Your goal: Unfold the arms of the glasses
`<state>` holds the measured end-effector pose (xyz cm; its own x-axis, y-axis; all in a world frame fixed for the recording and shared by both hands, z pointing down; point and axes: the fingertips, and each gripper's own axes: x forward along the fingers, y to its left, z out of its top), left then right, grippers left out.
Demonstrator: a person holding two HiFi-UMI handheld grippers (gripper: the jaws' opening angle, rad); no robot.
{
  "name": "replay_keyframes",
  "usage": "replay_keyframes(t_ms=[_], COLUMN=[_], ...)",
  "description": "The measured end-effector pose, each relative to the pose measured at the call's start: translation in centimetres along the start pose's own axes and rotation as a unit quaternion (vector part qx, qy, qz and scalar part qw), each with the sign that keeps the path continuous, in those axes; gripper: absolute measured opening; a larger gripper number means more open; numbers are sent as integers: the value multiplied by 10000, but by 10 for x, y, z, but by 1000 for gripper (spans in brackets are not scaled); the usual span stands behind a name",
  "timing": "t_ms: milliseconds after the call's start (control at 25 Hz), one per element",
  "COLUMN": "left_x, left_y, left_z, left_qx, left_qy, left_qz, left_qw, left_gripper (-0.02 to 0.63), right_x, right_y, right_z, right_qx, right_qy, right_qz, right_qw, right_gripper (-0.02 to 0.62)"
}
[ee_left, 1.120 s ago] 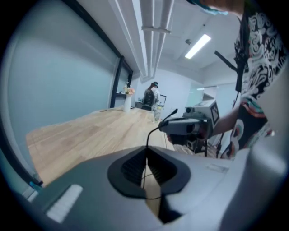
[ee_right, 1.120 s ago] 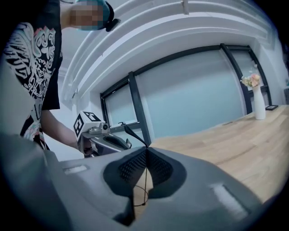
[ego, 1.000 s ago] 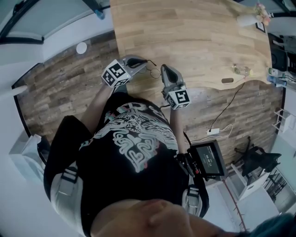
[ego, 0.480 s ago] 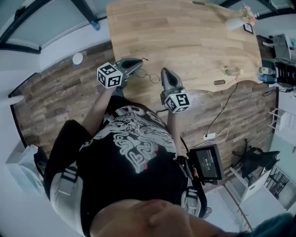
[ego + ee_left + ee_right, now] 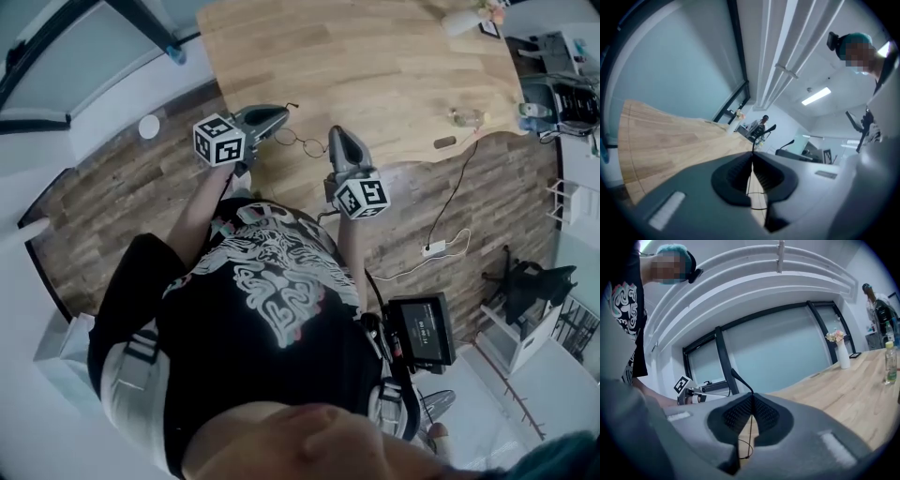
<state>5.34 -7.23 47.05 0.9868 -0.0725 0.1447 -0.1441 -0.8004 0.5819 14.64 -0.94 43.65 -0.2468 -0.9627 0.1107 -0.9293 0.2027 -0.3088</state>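
Drawing apart since a second ago, our left gripper (image 5: 279, 115) has slid slightly leftward from our right gripper (image 5: 336, 136). The thin wire-framed round glasses (image 5: 302, 142) span the gap between them at the near left edge of the light wooden table (image 5: 375, 56). Both forearms reach forward, grippers angled inward. Our left jaws are clenched on one slim black-tipped arm (image 5: 764, 131), our right jaws on the other arm (image 5: 740, 379). Far right, a white vase (image 5: 843, 357) holds pale flowers (image 5: 834, 336); a clear plastic bottle (image 5: 890, 364) stands nearer.
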Motion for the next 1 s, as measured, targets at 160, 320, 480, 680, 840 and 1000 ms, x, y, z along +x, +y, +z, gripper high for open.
replay_keyframes(t_ms=[160,320,480,680,840,1000], left_x=[-8,-1,1,3,4,10], left_y=[8,11,5,7,7,4], left_z=[-4,-9,-9,-14,-17,-17], left_qx=[-74,-126,-81,-257,-237,-174], left_qy=[120,225,241,284,343,412], left_qz=[-115,-238,-269,-268,-271,-295], left_qw=[9998,9994,9993,9989,9988,9986], left_gripper=[-6,-5,-5,-5,-5,-5], right_x=[-1,-2,-8,-8,-9,-12], right_y=[9,10,5,-1,-3,-7], right_z=[-7,-12,-12,-16,-18,-18], right_qx=[-56,-59,20,35,71,43], right_qy=[18,70,20,-2,-3,-5], right_qz=[-197,-302,-479,-641,-681,-751], right_qw=[9998,9995,9988,9979,9977,9972], right_gripper=[0,0,0,0,-1,-2])
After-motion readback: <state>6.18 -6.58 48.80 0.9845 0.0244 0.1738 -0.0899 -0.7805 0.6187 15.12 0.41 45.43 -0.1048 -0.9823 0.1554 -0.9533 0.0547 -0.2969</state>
